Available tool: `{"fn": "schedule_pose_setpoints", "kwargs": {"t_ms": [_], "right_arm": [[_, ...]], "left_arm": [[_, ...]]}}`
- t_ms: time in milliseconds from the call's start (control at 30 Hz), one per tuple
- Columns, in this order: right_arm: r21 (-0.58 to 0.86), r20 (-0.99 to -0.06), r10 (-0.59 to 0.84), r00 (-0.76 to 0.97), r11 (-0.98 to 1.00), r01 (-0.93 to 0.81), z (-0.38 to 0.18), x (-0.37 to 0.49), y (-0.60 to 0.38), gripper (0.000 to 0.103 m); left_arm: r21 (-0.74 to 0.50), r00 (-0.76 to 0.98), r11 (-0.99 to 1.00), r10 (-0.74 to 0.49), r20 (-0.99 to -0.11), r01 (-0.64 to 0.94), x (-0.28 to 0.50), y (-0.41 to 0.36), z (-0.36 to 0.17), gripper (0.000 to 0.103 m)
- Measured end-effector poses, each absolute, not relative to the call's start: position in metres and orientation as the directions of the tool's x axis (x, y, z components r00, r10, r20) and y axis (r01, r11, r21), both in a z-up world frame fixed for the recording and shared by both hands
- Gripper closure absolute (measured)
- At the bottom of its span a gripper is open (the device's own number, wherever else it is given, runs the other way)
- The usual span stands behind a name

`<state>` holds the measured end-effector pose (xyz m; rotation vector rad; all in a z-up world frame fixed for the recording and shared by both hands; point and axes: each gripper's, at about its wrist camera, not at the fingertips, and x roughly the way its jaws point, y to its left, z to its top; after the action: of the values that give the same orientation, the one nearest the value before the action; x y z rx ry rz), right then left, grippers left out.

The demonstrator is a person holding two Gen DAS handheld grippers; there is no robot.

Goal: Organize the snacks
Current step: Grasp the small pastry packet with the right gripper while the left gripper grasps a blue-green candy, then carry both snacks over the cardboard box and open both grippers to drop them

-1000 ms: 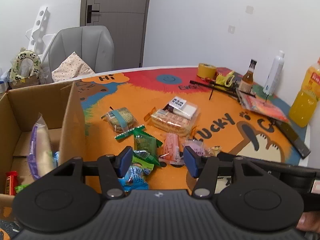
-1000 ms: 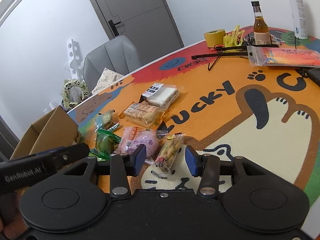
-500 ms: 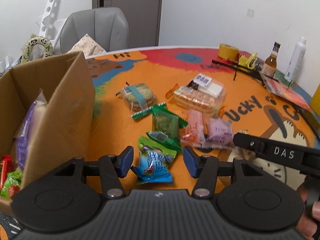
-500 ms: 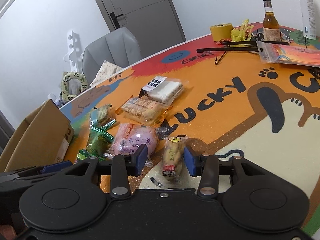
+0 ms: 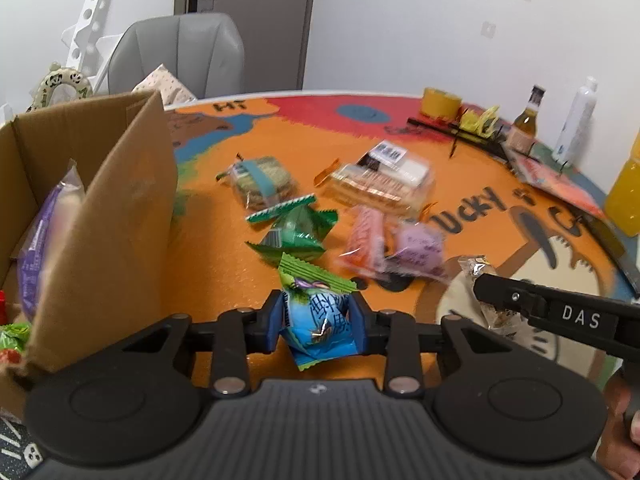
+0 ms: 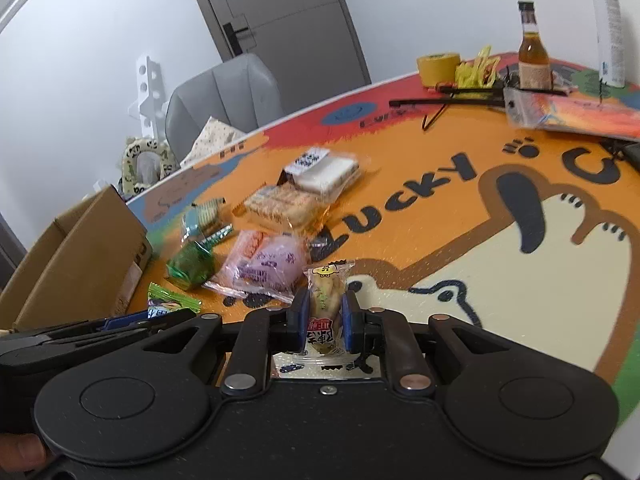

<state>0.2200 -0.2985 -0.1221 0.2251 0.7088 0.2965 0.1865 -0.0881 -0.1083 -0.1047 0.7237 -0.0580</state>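
Between the blue pads of the left gripper (image 5: 317,322) sits a blue-and-green snack packet (image 5: 318,316), pinched across its puffy middle with the fingers closed most of the way onto it; the right gripper (image 6: 325,320) is likewise drawn in on a clear-wrapped yellowish snack (image 6: 326,304) low over the mat. Both grips look secure enough, so the sensible move is to lift straight up before swinging left, keeping the squeeze gentle so the crinkly wrappers do not slip or burst. Just beside the left gripper stands the cardboard box (image 5: 100,208), its raised flap a likely snag. More packets, among them a pink-and-purple one (image 6: 266,266), lie on the orange table mat (image 5: 216,256) beyond.
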Motion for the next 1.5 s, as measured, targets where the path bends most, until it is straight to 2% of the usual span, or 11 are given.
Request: {"fn": "schedule_pose_setpoints", "kwargs": {"t_ms": [300, 733, 1500], "right_arm": [[0.305, -0.536, 0.346, 0.770, 0.930, -0.206, -0.094, 0.205, -0.296, 0.088], [0.292, -0.469, 0.382, 0.796, 0.918, -0.269, -0.067, 0.184, -0.271, 0.088], [0.257, -0.404, 0.470, 0.785, 0.882, -0.396, -0.038, 0.171, -0.216, 0.088]], "left_arm": [[-0.153, 0.801, 0.987, -0.131, -0.584, 0.050, 0.164, -0.086, -0.076, 0.070], [-0.170, 0.867, 0.984, -0.122, -0.483, 0.044, 0.140, -0.063, -0.033, 0.070], [-0.174, 0.910, 0.984, -0.030, -0.414, -0.047, 0.109, -0.003, -0.006, 0.070]]}}
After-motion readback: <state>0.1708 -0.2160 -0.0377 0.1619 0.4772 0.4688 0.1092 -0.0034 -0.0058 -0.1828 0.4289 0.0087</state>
